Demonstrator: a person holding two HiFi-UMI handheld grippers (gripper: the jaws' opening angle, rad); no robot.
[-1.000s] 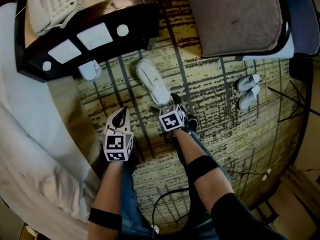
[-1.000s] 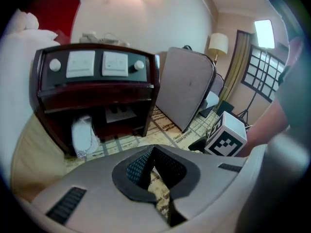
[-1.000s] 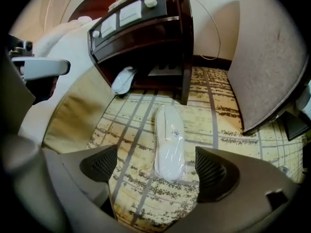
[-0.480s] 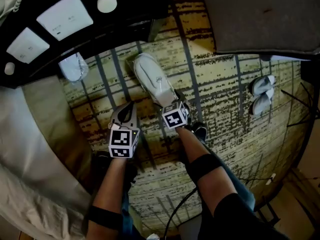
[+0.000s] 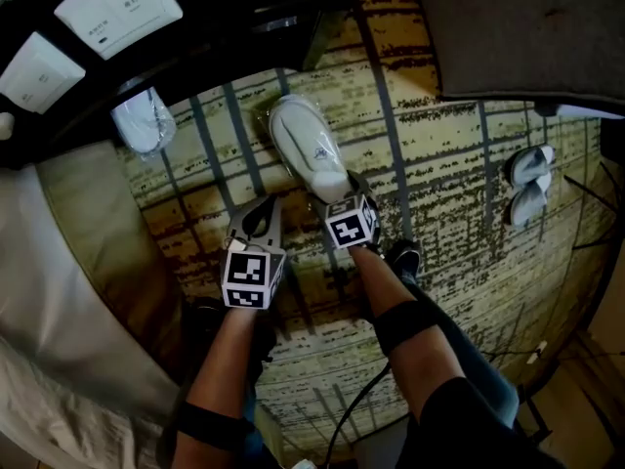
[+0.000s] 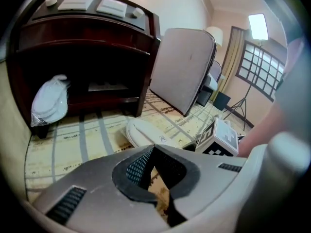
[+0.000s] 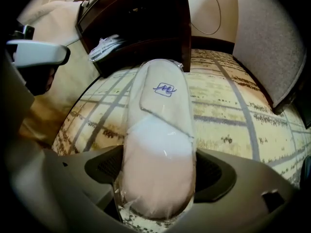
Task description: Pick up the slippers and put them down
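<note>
"What do the two tools look like?"
"The left gripper (image 5: 262, 215) and the right gripper (image 5: 344, 191) are pale grey with black inner pads. Each carries a cube (image 5: 246, 278) of black-and-white square markers."
"And the clothes?"
"Black bands (image 5: 404, 324) on both forearms, blue jeans (image 5: 476, 364), a dark shoe (image 5: 403, 256)."

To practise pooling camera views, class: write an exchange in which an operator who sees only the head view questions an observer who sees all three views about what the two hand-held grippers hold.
Operator: The marker cube hides the jaws of the right hand-held gripper. Is the slipper gripped?
Observer: Yes. The right gripper view shows its pads pressing on both sides of the slipper's near end.
Operator: And the left hand-held gripper?
Observer: Shut and empty. In the left gripper view only carpet shows through the hole behind its closed tips.
</note>
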